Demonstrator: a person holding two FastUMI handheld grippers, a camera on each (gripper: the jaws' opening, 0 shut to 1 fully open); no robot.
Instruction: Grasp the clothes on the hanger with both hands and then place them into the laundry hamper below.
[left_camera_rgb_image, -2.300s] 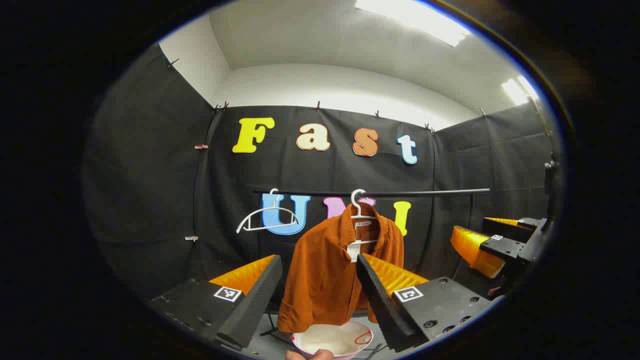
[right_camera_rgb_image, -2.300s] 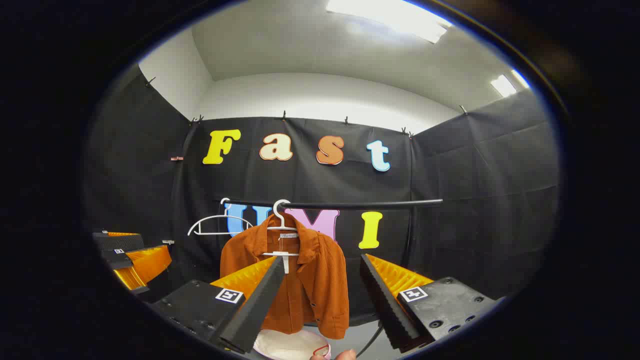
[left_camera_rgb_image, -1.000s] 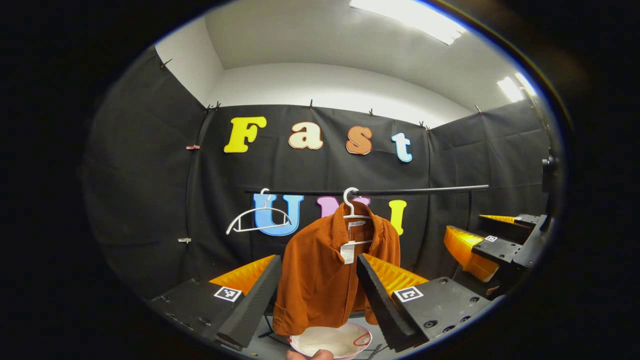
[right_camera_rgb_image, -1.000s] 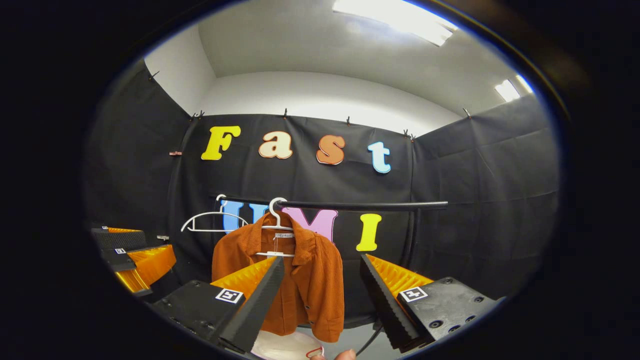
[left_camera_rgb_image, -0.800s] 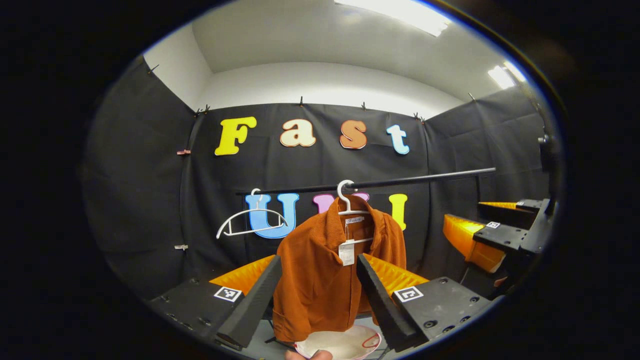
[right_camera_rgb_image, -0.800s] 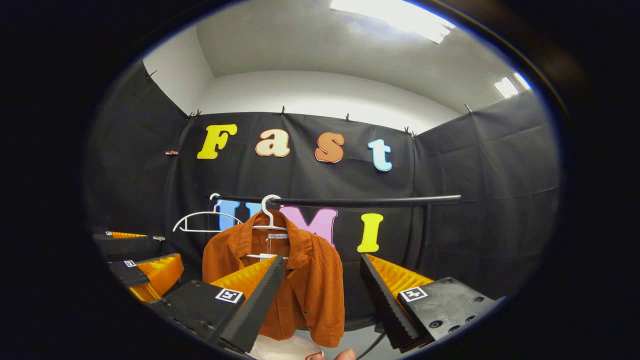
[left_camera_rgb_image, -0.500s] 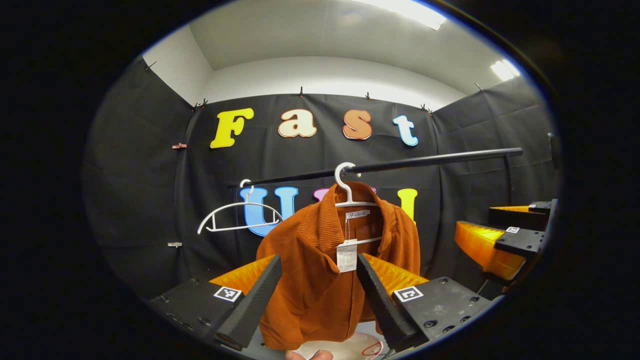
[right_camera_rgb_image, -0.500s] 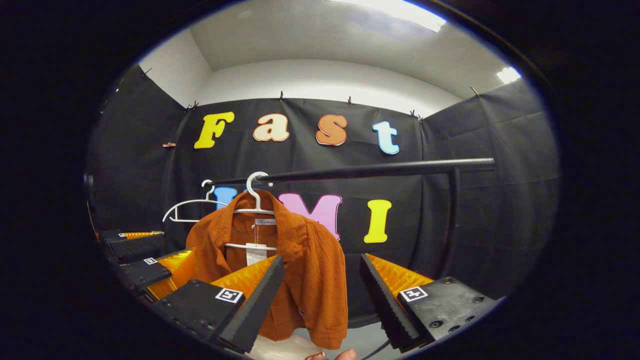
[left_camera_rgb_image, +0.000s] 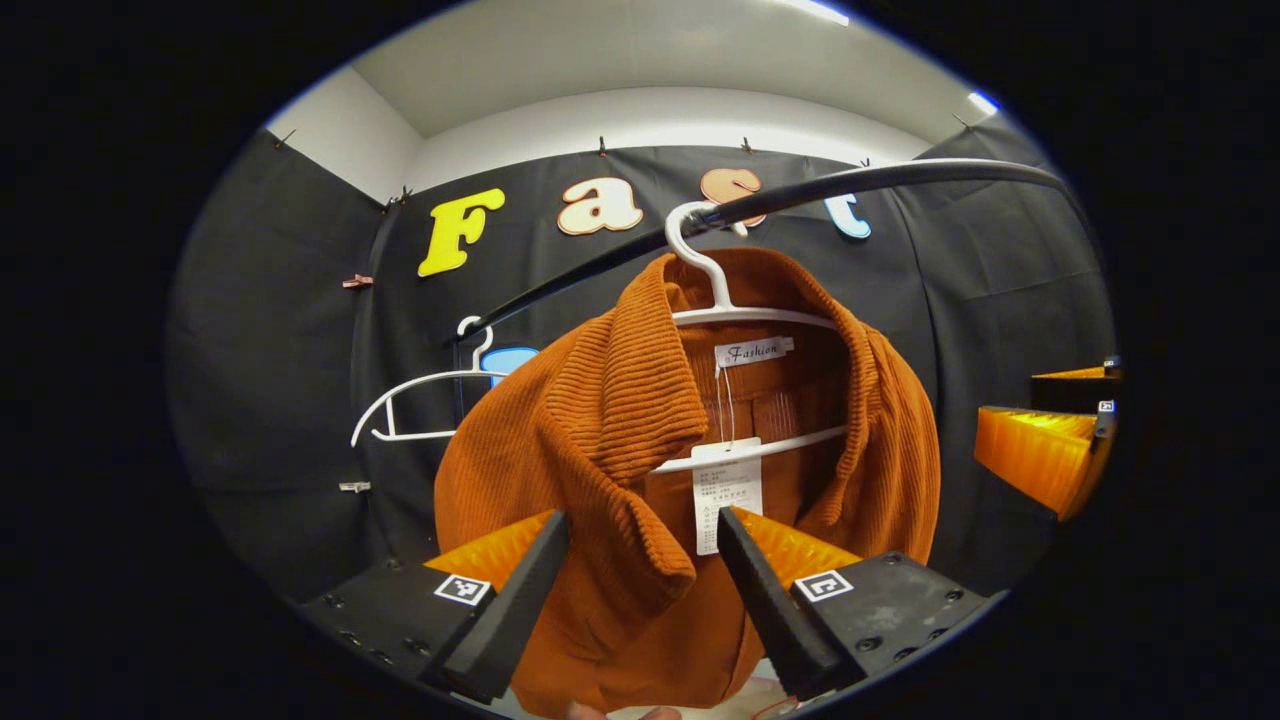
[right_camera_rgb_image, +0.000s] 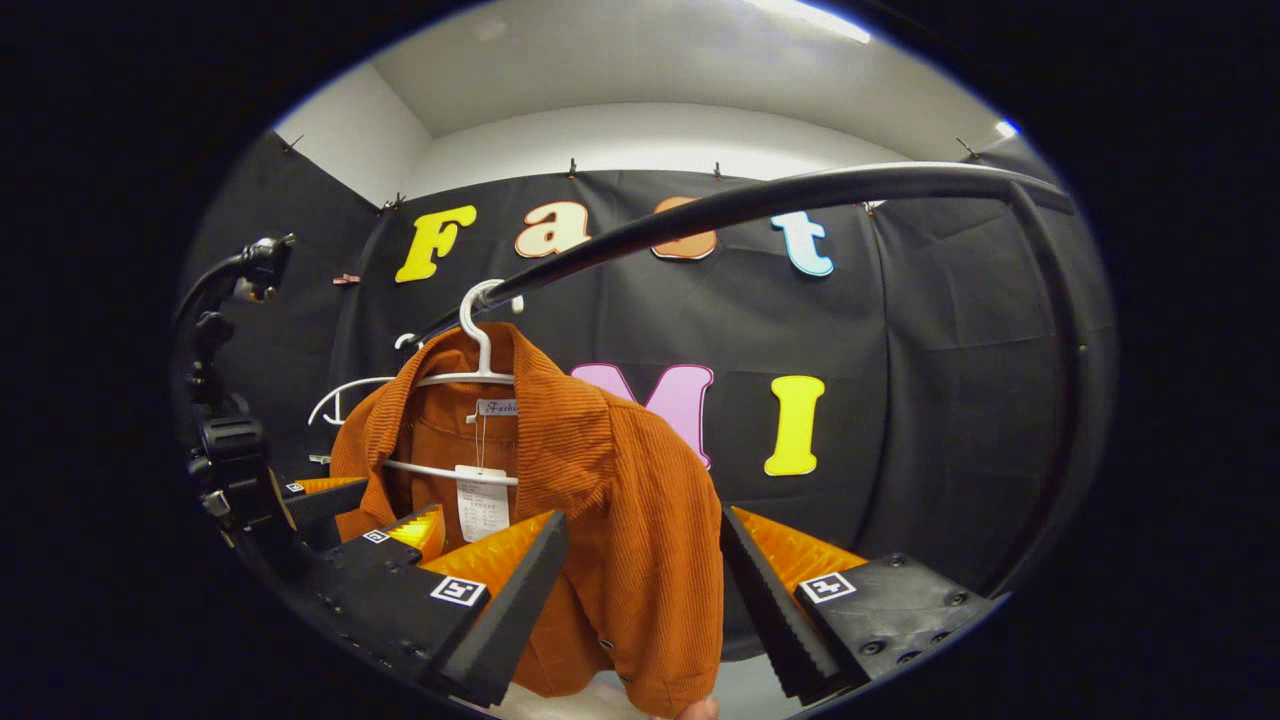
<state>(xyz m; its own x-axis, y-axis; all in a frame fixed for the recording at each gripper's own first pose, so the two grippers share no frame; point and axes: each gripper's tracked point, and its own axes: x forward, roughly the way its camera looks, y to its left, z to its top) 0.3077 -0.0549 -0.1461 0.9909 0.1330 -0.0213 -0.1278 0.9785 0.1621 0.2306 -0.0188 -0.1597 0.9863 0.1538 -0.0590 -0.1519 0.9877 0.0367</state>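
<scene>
**Left gripper view and right gripper view: both claws open at the shirt**

Left gripper view puts the spare white hanger (left_camera_rgb_image: 420, 400) on the far left, bare wire-thin plastic hooked on the black rail (left_camera_rgb_image: 600, 262) and, I judge, no concern of mine. Right of it hangs the shirt (left_camera_rgb_image: 620, 440), a rust-orange ribbed corduroy, soft and thick, its broad collar folded outward over a second white hanger (left_camera_rgb_image: 745, 318) whose hook rides the rail. A paper tag (left_camera_rgb_image: 727, 492) dangles on a thread inside the neck. My left claw (left_camera_rgb_image: 640, 580) stands wide open with the collar's lower fold between its fingers; neither finger presses the cloth, so it has hold of nothing. I read that stance as set to pinch the collar front, where doubled cloth gives a firm bite.

Right gripper view shows my left claw (right_camera_rgb_image: 395, 530) at the shirt's near left side. My right claw (right_camera_rgb_image: 640, 590) is also spread wide and empty, the shirt's right front panel and sleeve hem hanging between its fingers. Small buttons (right_camera_rgb_image: 600, 645) line that edge. Two grips apart should lift the shoulders off the hanger evenly. Pale patches at the bottom edges may be the hamper; I cannot tell.
</scene>
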